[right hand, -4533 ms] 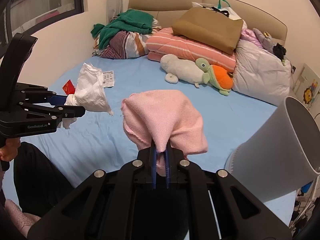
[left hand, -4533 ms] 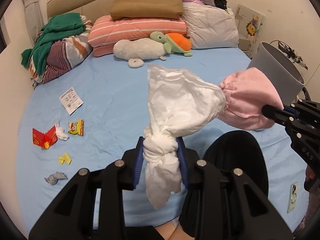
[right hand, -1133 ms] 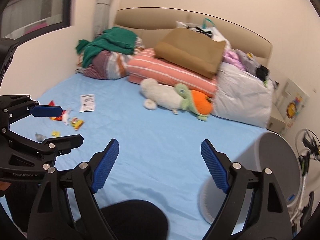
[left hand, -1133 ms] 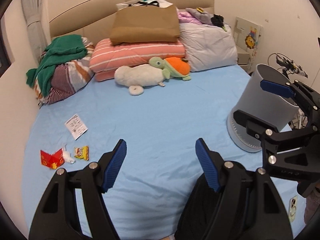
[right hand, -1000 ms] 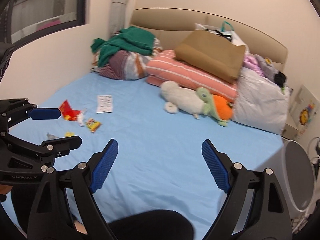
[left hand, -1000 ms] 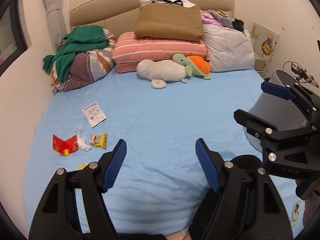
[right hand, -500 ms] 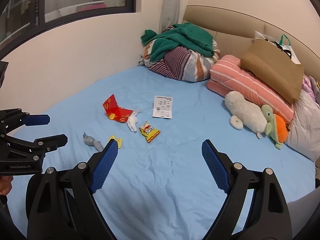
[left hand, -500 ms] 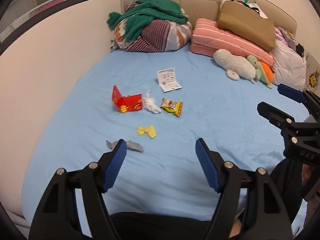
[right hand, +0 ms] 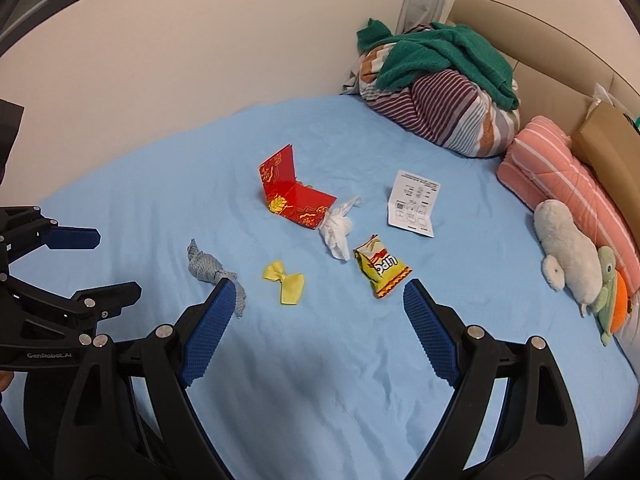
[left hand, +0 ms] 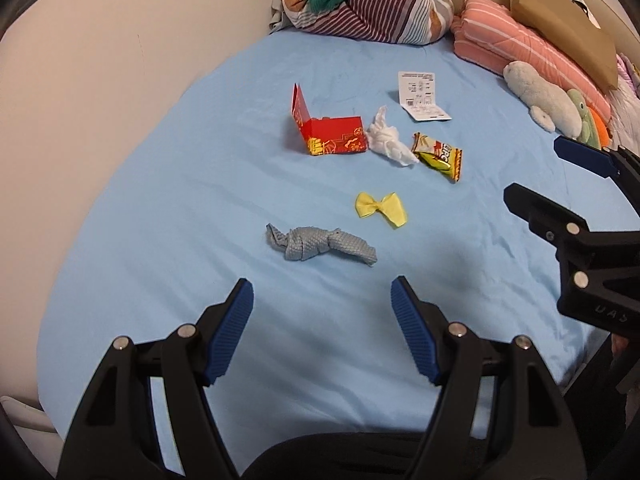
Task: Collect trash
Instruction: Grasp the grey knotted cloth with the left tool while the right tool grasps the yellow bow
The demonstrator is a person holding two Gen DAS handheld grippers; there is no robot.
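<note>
Both hand-held grippers, the left (left hand: pixel 322 308) and the right (right hand: pixel 316 312), hang spread and empty over the bed (left hand: pixel 160 220), reaching for trash (none gripped yet), so next the left should drop onto the near grey wad (left hand: pixel 320 245).

Six scraps of trash (left hand: pixel 320 243)

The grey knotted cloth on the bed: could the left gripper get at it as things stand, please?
Probably yes: the left gripper is open and empty, the grey cloth lies just ahead of its fingers on bare sheet, nothing between.
</note>
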